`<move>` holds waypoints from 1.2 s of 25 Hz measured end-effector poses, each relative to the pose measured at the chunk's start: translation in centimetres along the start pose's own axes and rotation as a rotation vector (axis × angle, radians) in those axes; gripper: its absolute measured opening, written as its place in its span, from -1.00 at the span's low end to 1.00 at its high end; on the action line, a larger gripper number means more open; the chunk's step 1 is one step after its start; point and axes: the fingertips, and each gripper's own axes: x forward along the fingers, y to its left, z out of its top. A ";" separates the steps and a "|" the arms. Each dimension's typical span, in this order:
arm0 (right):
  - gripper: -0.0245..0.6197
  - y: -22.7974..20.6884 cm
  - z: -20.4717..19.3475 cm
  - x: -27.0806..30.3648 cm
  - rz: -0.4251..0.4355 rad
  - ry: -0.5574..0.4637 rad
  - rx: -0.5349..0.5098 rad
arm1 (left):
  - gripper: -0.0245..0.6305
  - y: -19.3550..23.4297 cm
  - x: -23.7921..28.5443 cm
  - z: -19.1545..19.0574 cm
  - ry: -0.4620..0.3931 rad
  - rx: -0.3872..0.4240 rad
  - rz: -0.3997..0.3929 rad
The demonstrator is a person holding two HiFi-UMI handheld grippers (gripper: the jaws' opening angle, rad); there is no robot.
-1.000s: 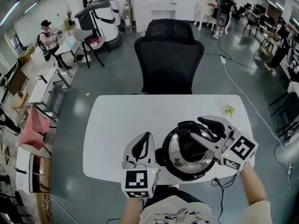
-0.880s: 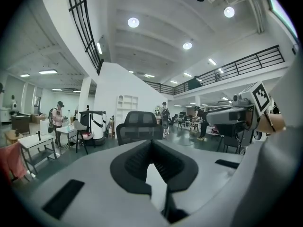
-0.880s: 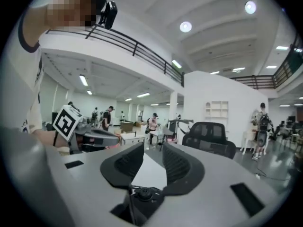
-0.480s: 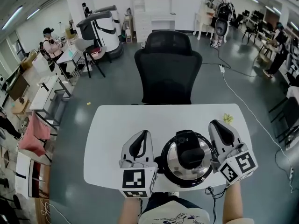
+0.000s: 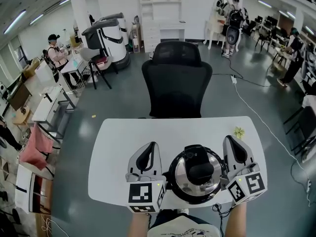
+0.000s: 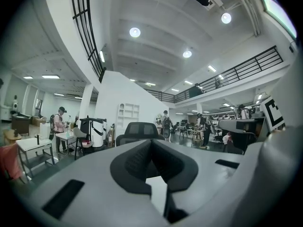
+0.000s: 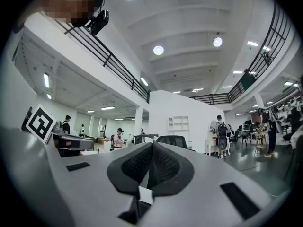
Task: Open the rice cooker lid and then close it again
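No legible text, numbers — just square markers: left gripper cube [image 5: 143, 194], right gripper cube [image 5: 245, 186].

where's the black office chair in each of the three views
Head view: office chair upper centre, beyond the white table.
Left gripper view: chair small, mid-frame, just above the jaws.
Right gripper view: chair small, just right of centre, above the jaws.
Shared landmark: white shelf unit behind the chair.

Left tongs [image 6: 152, 144] closed, empty, chair [image 6: 141, 127] beyond
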 end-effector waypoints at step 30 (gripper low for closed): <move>-0.88 -0.7 -1.6 -1.1 -0.081 0.035 0.022 | -0.88 -1.2 -0.6 -1.0 0.009 -0.021 -0.021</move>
